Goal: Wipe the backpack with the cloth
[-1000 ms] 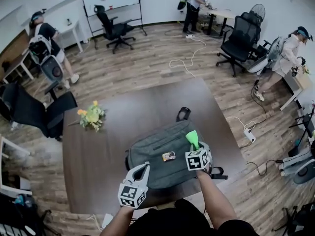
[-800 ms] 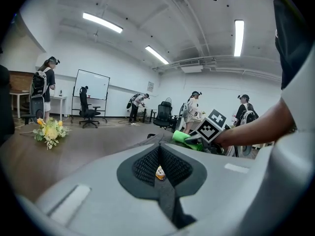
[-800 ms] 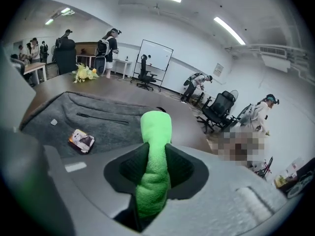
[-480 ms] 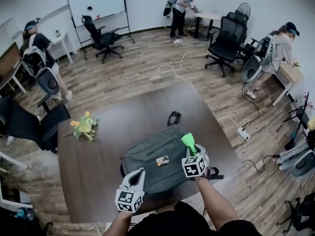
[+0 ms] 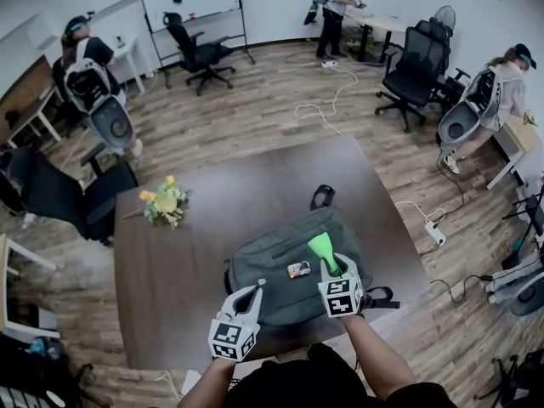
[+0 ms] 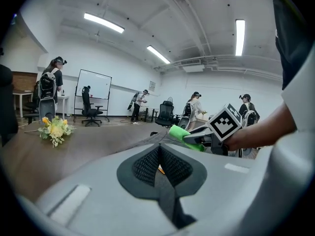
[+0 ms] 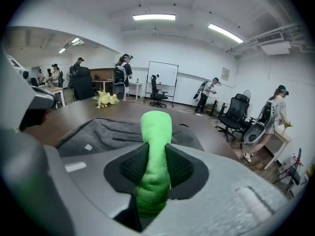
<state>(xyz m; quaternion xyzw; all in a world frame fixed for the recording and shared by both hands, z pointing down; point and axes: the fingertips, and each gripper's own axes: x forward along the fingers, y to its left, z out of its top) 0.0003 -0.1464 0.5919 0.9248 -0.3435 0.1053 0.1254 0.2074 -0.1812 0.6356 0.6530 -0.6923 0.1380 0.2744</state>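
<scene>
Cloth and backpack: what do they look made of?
Cloth: bright green, fuzzy nap, bunched softly in the right tongs; probably microfibre. Backpack: grey, matte woven-looking fabric with seams and a zip line; likely nylon or polyester, can't tell which.

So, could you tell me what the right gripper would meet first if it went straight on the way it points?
Probably the grey backpack: the right gripper, tongs shut on the green cloth, points low across it, cloth tip leading. Depth is unclear.
</scene>
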